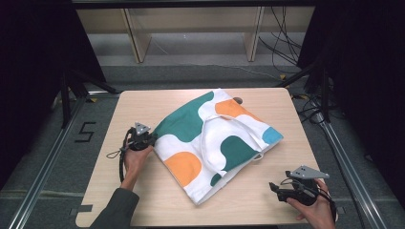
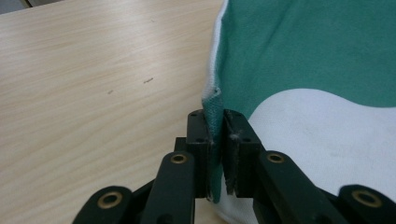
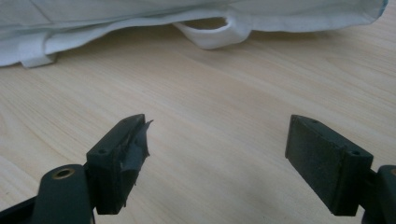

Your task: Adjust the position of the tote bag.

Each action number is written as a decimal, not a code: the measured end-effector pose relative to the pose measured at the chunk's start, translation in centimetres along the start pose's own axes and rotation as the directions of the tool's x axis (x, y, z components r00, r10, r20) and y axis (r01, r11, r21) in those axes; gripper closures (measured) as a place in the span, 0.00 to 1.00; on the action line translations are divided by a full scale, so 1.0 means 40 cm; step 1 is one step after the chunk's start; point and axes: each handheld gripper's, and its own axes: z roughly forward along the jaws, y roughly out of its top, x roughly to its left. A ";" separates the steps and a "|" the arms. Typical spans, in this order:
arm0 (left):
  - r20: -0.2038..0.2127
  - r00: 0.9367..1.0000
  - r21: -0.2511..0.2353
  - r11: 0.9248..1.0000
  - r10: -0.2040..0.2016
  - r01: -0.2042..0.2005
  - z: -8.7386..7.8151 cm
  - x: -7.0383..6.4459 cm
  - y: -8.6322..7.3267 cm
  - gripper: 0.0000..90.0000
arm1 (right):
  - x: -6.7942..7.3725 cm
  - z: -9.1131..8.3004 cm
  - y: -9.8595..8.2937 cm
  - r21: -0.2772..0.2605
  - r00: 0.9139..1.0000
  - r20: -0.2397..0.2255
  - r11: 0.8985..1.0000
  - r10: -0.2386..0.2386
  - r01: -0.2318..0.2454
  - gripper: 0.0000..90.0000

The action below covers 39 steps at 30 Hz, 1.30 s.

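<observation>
A white cloth tote bag [image 1: 210,143] with green, orange and blue blobs lies flat and skewed across the middle of the table, its white handles [image 1: 217,138] resting on top. My left gripper [image 1: 152,139] is at the bag's left edge, shut on that edge; the green hem [image 2: 212,100] stands up pinched between the jaws [image 2: 218,140]. My right gripper [image 1: 273,187] hovers near the table's front right, open and holding nothing, pointing left toward the bag. Its jaws frame bare wood [image 3: 217,154], with the bag's white edge and a handle loop [image 3: 210,35] beyond them.
The light wooden table [image 1: 143,200] has bare wood along its front and left. A small dark object [image 1: 237,100] peeks out behind the bag's far edge. Metal rails, black stands and cables flank the table; wooden frames stand behind it.
</observation>
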 end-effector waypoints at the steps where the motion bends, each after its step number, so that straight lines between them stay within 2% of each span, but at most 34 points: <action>1: -0.001 1.000 0.019 1.000 0.015 -0.015 0.003 0.011 0.004 0.90 | 0.000 0.000 0.000 0.000 1.000 0.000 1.000 0.000 0.000 0.24; 2: 0.000 0.999 -0.009 0.999 -0.045 0.045 0.010 0.017 0.005 0.87 | 0.004 0.000 0.000 -0.009 1.000 0.010 1.000 0.006 -0.006 0.24; 4: 0.000 0.999 -0.002 0.999 -0.054 0.054 0.006 0.020 0.005 0.86 | 0.005 0.000 0.000 -0.011 1.000 0.007 1.000 0.007 -0.007 0.24; 5: -0.011 0.999 0.016 0.999 -0.049 0.049 -0.001 0.025 0.006 0.82 | 0.005 0.000 0.000 -0.011 1.000 0.007 1.000 0.006 -0.006 0.24; 6: -0.032 0.998 0.035 0.998 -0.045 0.046 -0.011 0.027 0.008 0.70 | -0.002 0.000 0.001 -0.010 1.000 -0.003 1.000 -0.018 0.018 0.24; 7: -0.038 0.996 0.011 0.997 -0.077 0.078 -0.015 0.021 0.009 0.70 | -0.002 0.000 0.001 -0.010 1.000 -0.003 1.000 -0.018 0.018 0.24; 8: -0.042 0.998 0.032 0.998 -0.051 0.052 -0.028 0.023 0.011 0.67 | 0.000 0.000 0.000 -0.004 1.000 -0.007 1.000 -0.009 0.009 0.24; 9: -0.040 0.998 0.053 0.997 -0.046 0.048 -0.049 0.013 0.008 0.57 | -0.001 -0.001 -0.001 0.002 1.000 -0.005 1.000 -0.004 0.004 0.24; 10: -0.040 0.998 0.053 0.997 -0.046 0.048 -0.049 0.013 0.008 0.53 | 0.003 -0.001 -0.003 -0.007 1.000 0.009 1.000 0.014 -0.014 0.24; 11: -0.034 0.998 0.050 0.997 -0.059 0.061 -0.062 0.003 0.003 0.53 | 0.003 -0.001 -0.003 -0.007 1.000 0.009 1.000 0.014 -0.014 0.24; 12: -0.013 0.999 0.066 0.997 -0.050 0.050 -0.077 -0.004 0.000 0.46 | 0.001 -0.001 -0.003 0.003 1.000 -0.003 1.000 0.016 -0.016 0.24; 13: 0.000 0.999 0.066 0.997 -0.050 0.049 -0.091 -0.019 -0.002 0.46 | 0.001 -0.001 -0.003 0.003 1.000 -0.003 1.000 0.016 -0.016 0.24; 14: 0.007 0.999 0.044 0.998 -0.047 0.047 -0.106 -0.039 -0.004 0.47 | -0.006 -0.003 -0.002 0.004 1.000 -0.002 1.000 -0.009 0.009 0.24; 15: 0.058 0.998 0.052 0.999 -0.012 0.009 -0.141 -0.074 -0.006 0.47 | 0.002 -0.003 -0.003 0.006 1.000 -0.003 1.000 0.028 -0.028 0.24; 16: 0.058 0.998 0.052 0.999 -0.012 0.009 -0.141 -0.074 -0.006 0.46 | 0.002 -0.003 -0.003 0.006 1.000 -0.003 1.000 0.028 -0.028 0.24; 17: 0.087 0.995 0.021 0.999 -0.041 0.040 -0.153 -0.102 -0.009 0.46 | -0.001 -0.002 -0.004 0.005 1.000 -0.003 1.000 0.011 -0.011 0.24; 18: 0.117 0.993 0.011 1.000 -0.029 0.028 -0.170 -0.129 -0.015 0.46 | -0.001 -0.002 -0.004 0.005 1.000 -0.003 1.000 0.011 -0.011 0.24; 19: 0.161 0.987 0.009 1.000 0.022 -0.023 -0.204 -0.189 -0.029 0.43 | -0.001 -0.002 -0.004 0.005 1.000 -0.003 1.000 0.012 -0.012 0.24; 20: 0.161 0.987 0.009 1.000 0.022 -0.023 -0.204 -0.189 -0.029 0.43 | -0.001 -0.002 -0.004 0.005 1.000 -0.003 1.000 0.012 -0.012 0.24; 22: 0.238 0.970 -0.013 0.999 0.040 -0.038 -0.234 -0.247 -0.048 0.42 | -0.005 -0.001 -0.003 0.005 1.000 -0.003 1.000 -0.004 0.004 0.24; 24: 0.288 0.955 -0.017 0.998 0.063 -0.061 -0.254 -0.296 -0.067 0.39 | -0.005 0.000 -0.003 0.008 1.000 -0.001 1.000 -0.007 0.007 0.24; 25: 0.353 0.930 -0.006 0.994 0.106 -0.111 -0.260 -0.332 -0.082 0.38 | -0.007 0.000 -0.003 0.015 1.000 -0.008 1.000 -0.018 0.018 0.24; 26: 0.353 0.930 -0.006 0.994 0.106 -0.111 -0.260 -0.332 -0.082 0.38 | -0.007 0.000 -0.003 0.015 1.000 -0.008 1.000 -0.018 0.018 0.24; 27: 0.368 0.924 0.000 0.993 0.106 -0.114 -0.262 -0.344 -0.089 0.38 | -0.004 -0.002 -0.003 0.027 1.000 -0.013 1.000 -0.011 0.011 0.24; 29: 0.385 0.911 0.011 0.987 0.146 -0.163 -0.262 -0.379 -0.102 0.35 | -0.005 -0.001 -0.003 0.029 1.000 -0.013 1.000 -0.011 0.011 0.24; 31: 0.379 0.913 0.011 0.986 0.151 -0.167 -0.262 -0.392 -0.105 0.32 | -0.006 -0.001 -0.003 0.030 1.000 -0.012 0.999 -0.010 0.011 0.24; 33: 0.417 0.892 0.003 0.981 0.177 -0.196 -0.262 -0.412 -0.111 0.30 | -0.007 -0.001 -0.003 0.029 1.000 -0.012 1.000 -0.010 0.011 0.24; 34: 0.416 0.890 -0.004 0.979 0.186 -0.202 -0.261 -0.422 -0.114 0.30 | -0.007 -0.001 -0.003 0.029 1.000 -0.012 1.000 -0.010 0.011 0.24; 35: 0.410 0.888 -0.008 0.974 0.211 -0.227 -0.255 -0.443 -0.123 0.29 | -0.009 0.002 -0.005 0.023 1.000 -0.003 0.999 -0.029 0.029 0.24; 36: 0.410 0.888 -0.008 0.974 0.211 -0.227 -0.255 -0.443 -0.123 0.29 | 0.002 0.000 -0.005 0.026 1.000 0.002 1.000 0.018 -0.018 0.24; 37: 0.402 0.887 -0.006 0.969 0.228 -0.246 -0.249 -0.458 -0.127 0.29 | 0.004 0.000 -0.005 0.025 1.000 0.003 0.999 0.022 -0.022 0.24; 38: 0.402 0.887 -0.006 0.969 0.228 -0.246 -0.249 -0.458 -0.127 0.29 | -0.006 0.003 -0.004 0.015 1.000 0.001 1.000 -0.018 0.018 0.24; 39: 0.387 0.891 -0.002 0.966 0.238 -0.257 -0.246 -0.466 -0.127 0.30 | -0.004 0.003 -0.003 0.021 1.000 0.001 1.000 -0.004 0.004 0.24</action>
